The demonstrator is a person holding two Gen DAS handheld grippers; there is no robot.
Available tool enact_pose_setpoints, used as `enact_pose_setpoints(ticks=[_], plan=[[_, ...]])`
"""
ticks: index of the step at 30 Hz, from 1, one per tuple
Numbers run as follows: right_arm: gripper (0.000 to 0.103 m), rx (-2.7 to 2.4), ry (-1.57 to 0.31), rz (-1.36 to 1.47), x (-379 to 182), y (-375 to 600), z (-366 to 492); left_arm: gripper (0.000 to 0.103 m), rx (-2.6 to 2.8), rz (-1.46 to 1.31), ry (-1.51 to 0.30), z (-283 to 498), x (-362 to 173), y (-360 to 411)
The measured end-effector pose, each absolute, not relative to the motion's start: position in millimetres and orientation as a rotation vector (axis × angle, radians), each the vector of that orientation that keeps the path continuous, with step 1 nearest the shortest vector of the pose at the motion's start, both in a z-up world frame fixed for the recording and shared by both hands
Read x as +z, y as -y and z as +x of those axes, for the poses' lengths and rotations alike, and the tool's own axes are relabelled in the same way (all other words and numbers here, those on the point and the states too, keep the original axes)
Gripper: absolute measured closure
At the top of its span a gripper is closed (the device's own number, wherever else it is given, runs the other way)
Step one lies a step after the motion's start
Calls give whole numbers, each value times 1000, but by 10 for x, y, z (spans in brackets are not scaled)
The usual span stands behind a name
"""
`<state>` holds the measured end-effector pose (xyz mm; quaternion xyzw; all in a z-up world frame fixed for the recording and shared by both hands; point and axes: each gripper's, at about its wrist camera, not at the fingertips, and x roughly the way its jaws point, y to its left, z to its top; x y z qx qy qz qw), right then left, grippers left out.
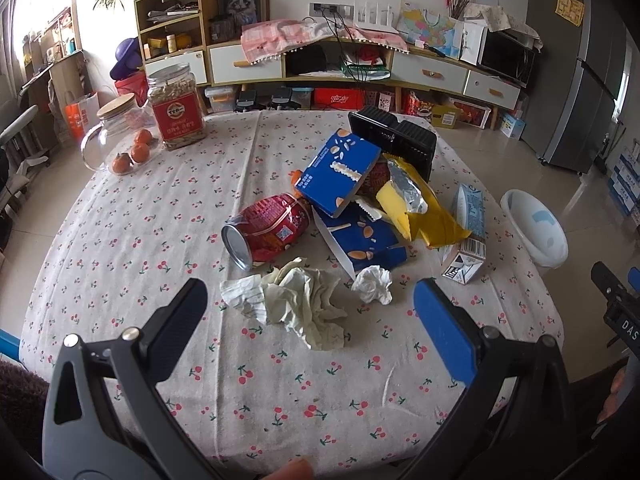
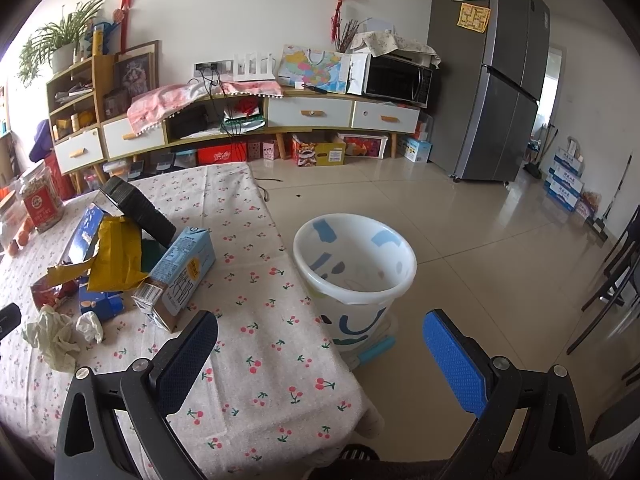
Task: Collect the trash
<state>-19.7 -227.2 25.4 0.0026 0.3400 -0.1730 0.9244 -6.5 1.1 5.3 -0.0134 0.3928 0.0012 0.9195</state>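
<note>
Trash lies piled on the cherry-print table (image 1: 120, 240): a red can (image 1: 268, 228) on its side, blue snack boxes (image 1: 340, 172), a yellow wrapper (image 1: 424, 216), a black tray (image 1: 396, 136), a milk carton (image 1: 468, 236), a crumpled tissue (image 1: 304, 300) and a small white paper ball (image 1: 374, 284). My left gripper (image 1: 312, 320) is open and empty, just short of the tissue. My right gripper (image 2: 320, 344) is open and empty above the table's right edge. The white bin (image 2: 356, 268) stands on the floor beside the table. The carton (image 2: 180, 276) lies left of the right gripper.
A snack jar (image 1: 176, 112), a glass jar (image 1: 116, 128) and small oranges (image 1: 140, 152) stand at the table's far left. A sideboard (image 2: 240, 120) and a fridge (image 2: 492, 80) line the far wall. Dark chairs (image 2: 616, 276) stand on the right.
</note>
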Motion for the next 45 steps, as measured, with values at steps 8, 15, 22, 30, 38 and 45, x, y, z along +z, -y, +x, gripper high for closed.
enact_pose_setpoints(ticks=[8,15,22,30,38,45], plan=[[0,-355,-682,-7,291,2252,-177,1,0,-25,-807,-68,65,-20],[0,-352,-675,2,321,2262,-179,1,-17,-18,-811,-48,87,-5],[0,-330,-680,-14,323,2242,-141,1,-63,-17,-827,-13,92,25],[0,-314,-687,-23,377,2256,-90,1,-80,30,-838,40,147,49],[0,-245,-731,-68,550,2195,145,1,-88,85,-877,304,318,-125],[0,-143,-819,-86,596,2100,584,1,-141,28,-998,730,259,-363]])
